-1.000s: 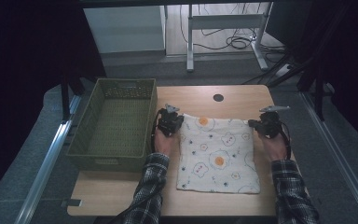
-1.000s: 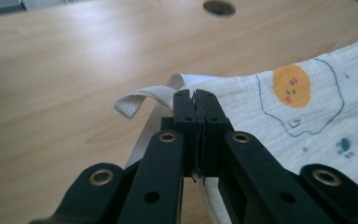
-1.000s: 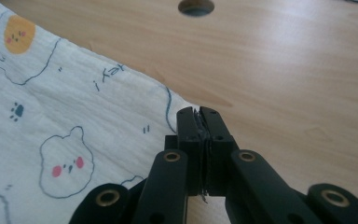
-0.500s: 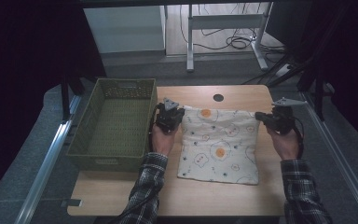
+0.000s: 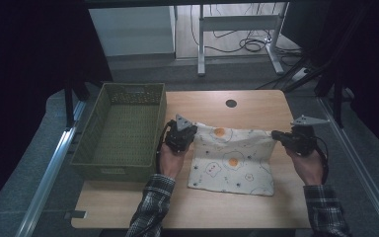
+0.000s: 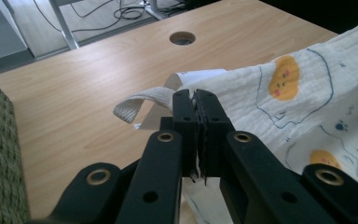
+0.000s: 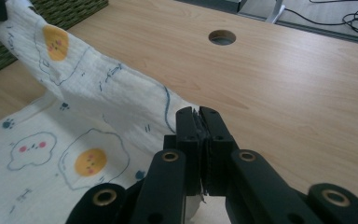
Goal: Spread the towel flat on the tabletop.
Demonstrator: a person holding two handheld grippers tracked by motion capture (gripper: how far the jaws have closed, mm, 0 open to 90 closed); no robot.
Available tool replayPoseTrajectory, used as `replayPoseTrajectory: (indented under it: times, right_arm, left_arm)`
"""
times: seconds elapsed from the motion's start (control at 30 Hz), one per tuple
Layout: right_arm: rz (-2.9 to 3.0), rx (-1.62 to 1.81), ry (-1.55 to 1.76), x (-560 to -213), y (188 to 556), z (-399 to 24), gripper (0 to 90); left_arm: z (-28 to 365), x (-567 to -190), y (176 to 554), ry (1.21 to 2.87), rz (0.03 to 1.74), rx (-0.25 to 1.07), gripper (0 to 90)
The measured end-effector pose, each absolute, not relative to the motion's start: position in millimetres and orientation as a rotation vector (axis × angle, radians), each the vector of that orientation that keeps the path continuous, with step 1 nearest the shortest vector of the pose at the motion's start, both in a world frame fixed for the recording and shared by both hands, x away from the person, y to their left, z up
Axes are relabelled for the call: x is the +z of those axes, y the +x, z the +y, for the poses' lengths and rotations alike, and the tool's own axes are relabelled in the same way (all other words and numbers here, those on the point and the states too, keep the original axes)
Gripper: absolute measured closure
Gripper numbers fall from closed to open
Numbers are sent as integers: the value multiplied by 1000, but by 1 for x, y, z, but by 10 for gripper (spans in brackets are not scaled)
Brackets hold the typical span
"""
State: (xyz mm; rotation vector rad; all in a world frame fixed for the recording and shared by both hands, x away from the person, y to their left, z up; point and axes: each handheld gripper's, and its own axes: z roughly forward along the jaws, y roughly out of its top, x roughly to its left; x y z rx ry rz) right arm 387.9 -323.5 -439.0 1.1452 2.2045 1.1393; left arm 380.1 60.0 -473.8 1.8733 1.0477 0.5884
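A white cloth (image 5: 232,158) printed with fried eggs and small faces lies on the wooden table (image 5: 256,103); its far edge is lifted and stretched between both grippers. My left gripper (image 5: 193,127) is shut on the cloth's far left corner (image 6: 186,86), where a woven loop tag (image 6: 133,105) sticks out. My right gripper (image 5: 275,134) is shut on the far right corner (image 7: 186,109). In the right gripper view the cloth (image 7: 74,126) slopes from the jaws up toward the other gripper at the upper left. The near half of the cloth rests flat.
A green woven basket (image 5: 121,128) stands empty at the left of the table, close to my left hand. A round cable hole (image 5: 231,103) sits in the tabletop behind the cloth. Desk legs and cables (image 5: 246,44) lie on the floor beyond.
Both grippers have lifted the cloth's far edge off the table and drawn it toward the person. The right gripper has moved outward to the right, pulling that edge taut.
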Motion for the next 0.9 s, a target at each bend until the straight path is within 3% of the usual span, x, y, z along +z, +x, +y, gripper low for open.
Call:
replayPoseTrajectory:
  times: [0.47, 0.9]
  right_arm:
    - [2257, 1108, 1102, -448, 343, -323, 872]
    - [2326, 1045, 1128, -481, 310, -325, 870]
  left_arm:
    - [70, -496, 334, 1887, 1017, 530, 871]
    - [69, -524, 305, 1940, 998, 445, 866]
